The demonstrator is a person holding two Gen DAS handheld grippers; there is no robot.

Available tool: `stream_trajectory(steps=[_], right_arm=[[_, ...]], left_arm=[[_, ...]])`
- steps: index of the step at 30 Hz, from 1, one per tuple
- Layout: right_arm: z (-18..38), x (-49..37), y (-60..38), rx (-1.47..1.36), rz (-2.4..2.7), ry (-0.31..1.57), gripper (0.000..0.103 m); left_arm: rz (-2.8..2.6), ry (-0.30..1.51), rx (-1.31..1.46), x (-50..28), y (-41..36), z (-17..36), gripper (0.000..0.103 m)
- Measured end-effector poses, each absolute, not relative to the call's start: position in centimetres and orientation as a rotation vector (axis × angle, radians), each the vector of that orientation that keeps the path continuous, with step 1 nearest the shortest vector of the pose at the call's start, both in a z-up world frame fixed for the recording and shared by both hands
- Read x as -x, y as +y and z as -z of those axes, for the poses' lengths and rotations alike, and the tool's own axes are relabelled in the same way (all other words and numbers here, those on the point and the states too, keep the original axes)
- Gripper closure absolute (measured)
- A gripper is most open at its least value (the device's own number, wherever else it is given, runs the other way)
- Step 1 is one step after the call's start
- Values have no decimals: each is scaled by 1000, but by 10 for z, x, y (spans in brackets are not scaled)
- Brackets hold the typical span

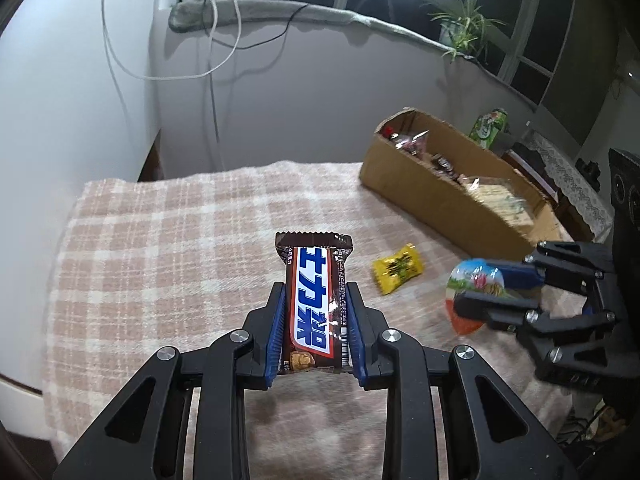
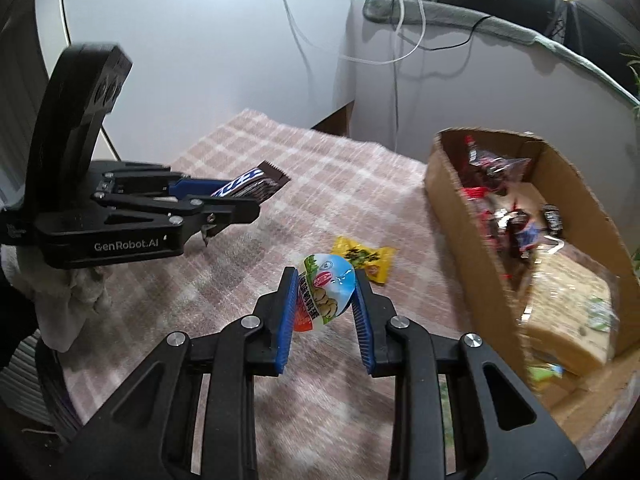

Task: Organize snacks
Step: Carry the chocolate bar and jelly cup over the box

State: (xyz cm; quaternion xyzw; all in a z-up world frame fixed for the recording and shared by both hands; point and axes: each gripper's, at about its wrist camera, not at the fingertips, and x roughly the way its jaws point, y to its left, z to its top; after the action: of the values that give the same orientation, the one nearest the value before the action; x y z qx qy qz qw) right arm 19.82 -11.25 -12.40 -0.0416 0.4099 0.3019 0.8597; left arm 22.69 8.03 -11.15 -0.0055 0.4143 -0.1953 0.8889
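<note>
My left gripper (image 1: 316, 300) is shut on a brown chocolate bar (image 1: 314, 300) with a blue and white label, held above the checked cloth. From the right wrist view the same bar (image 2: 248, 187) sticks out of the left gripper (image 2: 240, 200) at the left. My right gripper (image 2: 325, 288) is shut on a small round snack packet (image 2: 326, 292) with a blue, green and orange print; this packet (image 1: 474, 284) appears at the right of the left wrist view, in the right gripper (image 1: 488, 290). A yellow candy (image 1: 397, 268) (image 2: 366, 258) lies on the cloth between both grippers.
An open cardboard box (image 1: 436, 196) (image 2: 456, 208) with several snacks inside stands at the far right on the pink checked cloth (image 1: 180, 240). White cables (image 1: 216, 40) hang down the wall behind. A potted plant (image 1: 460, 24) sits on the window ledge.
</note>
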Motion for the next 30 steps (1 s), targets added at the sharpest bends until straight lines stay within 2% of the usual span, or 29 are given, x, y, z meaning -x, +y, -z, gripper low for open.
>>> stream_trajectory(steps=[15, 30], right_arm=[[61, -209, -214, 42, -505, 758, 75], [53, -229, -279, 2, -418, 752, 75]], left_arm=[[460, 804, 6, -222, 29, 76, 77], [528, 744, -22, -229, -36, 49, 77]])
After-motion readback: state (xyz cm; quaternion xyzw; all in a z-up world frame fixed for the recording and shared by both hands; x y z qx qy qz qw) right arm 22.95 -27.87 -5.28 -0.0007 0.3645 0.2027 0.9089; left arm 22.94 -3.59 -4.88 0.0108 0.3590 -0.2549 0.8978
